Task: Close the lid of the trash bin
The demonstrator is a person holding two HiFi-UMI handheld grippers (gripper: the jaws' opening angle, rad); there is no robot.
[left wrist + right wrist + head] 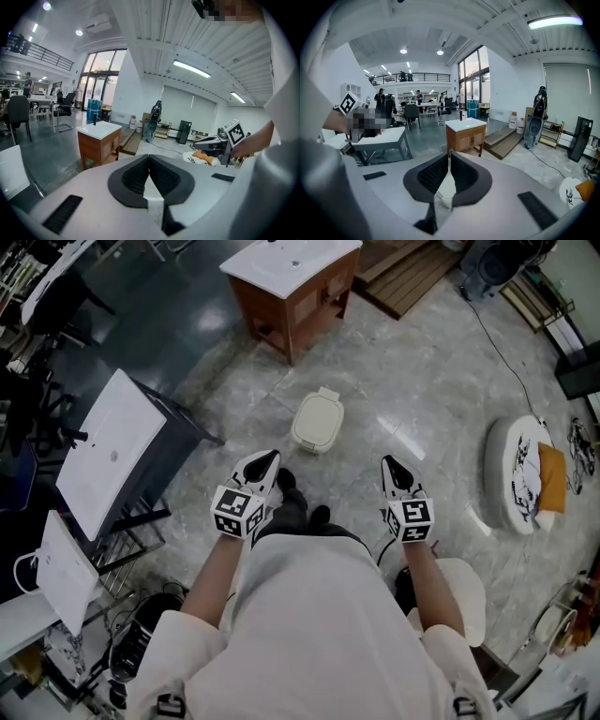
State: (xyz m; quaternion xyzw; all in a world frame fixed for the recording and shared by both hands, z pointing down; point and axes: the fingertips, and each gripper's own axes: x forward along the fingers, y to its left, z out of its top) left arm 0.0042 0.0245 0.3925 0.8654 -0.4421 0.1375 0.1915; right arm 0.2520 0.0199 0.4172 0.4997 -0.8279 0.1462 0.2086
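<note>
A small cream trash bin point(317, 420) stands on the marble floor ahead of my feet, and its lid looks flat down on top. My left gripper point(270, 458) is held at waist height, below and left of the bin, jaws shut and holding nothing. My right gripper point(388, 463) hangs level with it, below and right of the bin, also shut and holding nothing. Neither touches the bin. In the right gripper view a cream patch of the bin point(446, 190) shows low between the jaws. The left gripper view has the right gripper point(232, 140) at its right.
A wooden cabinet with a white sink top point(292, 277) stands beyond the bin. A white tabletop on a dark frame point(112, 451) is at the left. A round white cushion point(520, 474) lies at the right, and a white stool point(466, 589) is by my right side.
</note>
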